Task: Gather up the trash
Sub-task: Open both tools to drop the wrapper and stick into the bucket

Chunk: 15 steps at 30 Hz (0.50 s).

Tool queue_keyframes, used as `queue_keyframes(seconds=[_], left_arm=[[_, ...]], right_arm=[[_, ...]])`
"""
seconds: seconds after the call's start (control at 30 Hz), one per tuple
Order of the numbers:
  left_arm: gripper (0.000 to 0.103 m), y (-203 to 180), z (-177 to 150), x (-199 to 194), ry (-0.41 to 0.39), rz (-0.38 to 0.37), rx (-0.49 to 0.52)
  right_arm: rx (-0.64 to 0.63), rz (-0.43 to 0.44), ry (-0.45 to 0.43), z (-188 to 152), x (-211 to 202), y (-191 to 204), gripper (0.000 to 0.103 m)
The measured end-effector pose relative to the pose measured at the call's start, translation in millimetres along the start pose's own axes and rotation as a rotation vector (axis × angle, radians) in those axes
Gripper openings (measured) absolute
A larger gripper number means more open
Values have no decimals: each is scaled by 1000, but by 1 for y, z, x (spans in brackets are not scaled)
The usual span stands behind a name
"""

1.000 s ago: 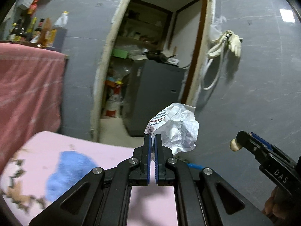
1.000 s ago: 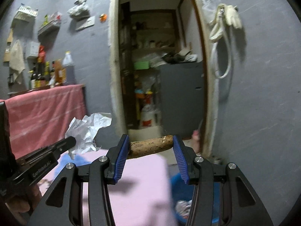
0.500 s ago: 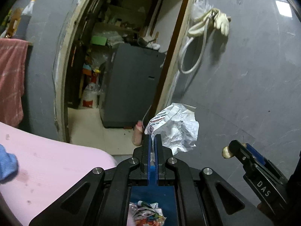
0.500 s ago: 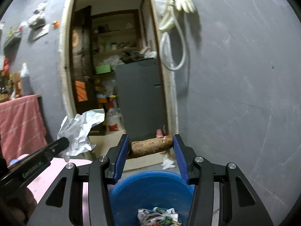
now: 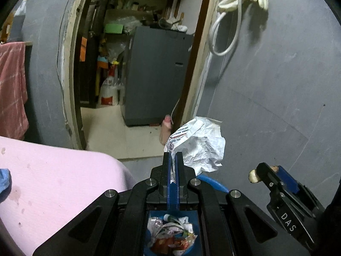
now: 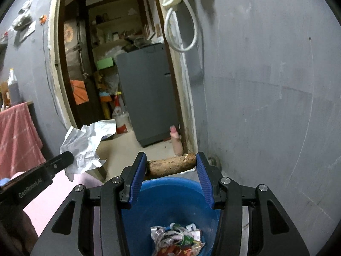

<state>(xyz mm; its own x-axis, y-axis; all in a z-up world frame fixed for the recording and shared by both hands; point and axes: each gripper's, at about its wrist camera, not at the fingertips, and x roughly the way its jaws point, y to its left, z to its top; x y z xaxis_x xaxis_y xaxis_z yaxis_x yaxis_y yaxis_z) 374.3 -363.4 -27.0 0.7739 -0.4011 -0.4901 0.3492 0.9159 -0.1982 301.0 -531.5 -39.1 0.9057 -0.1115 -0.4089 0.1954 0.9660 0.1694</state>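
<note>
Paper [image 5: 200,143], white and crumpled with some print on it, sticks up out of the left gripper [image 5: 173,170], whose jaws are pressed together on its lower edge. Brown stick-like piece [image 6: 172,164], rough-skinned, lies crosswise between the blue pads of the right gripper [image 6: 171,178], pinched end to end, jaws partly spread to its length. Both grippers hang over a blue bucket [image 6: 170,194]; stick sits above the bucket's far rim, paper above it and to the left. Bucket bottom holds a heap of crumpled wrappers [image 6: 178,240], white, red and green. Pink cloth surface [image 5: 53,179] just beside the bucket on its left. Grey wall [image 6: 266,106] close behind, doorway to its left with a grey cabinet [image 6: 147,93] inside
</note>
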Motion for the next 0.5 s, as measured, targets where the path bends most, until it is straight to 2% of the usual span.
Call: queue_keyframes(seconds=[0.27, 0.33, 0.43, 0.5], left_arm=[[4, 3, -10, 24, 152, 8, -10], [11, 5, -13, 25, 173, 3, -18], [25, 11, -13, 25, 179, -1, -47], [30, 15, -11, 22, 173, -3, -69]], right_arm=[[29, 7, 62, -2, 12, -8, 47], [32, 12, 64, -1, 12, -8, 53], [38, 14, 60, 2, 10, -7, 54], [41, 17, 52, 5, 9, -5, 54]])
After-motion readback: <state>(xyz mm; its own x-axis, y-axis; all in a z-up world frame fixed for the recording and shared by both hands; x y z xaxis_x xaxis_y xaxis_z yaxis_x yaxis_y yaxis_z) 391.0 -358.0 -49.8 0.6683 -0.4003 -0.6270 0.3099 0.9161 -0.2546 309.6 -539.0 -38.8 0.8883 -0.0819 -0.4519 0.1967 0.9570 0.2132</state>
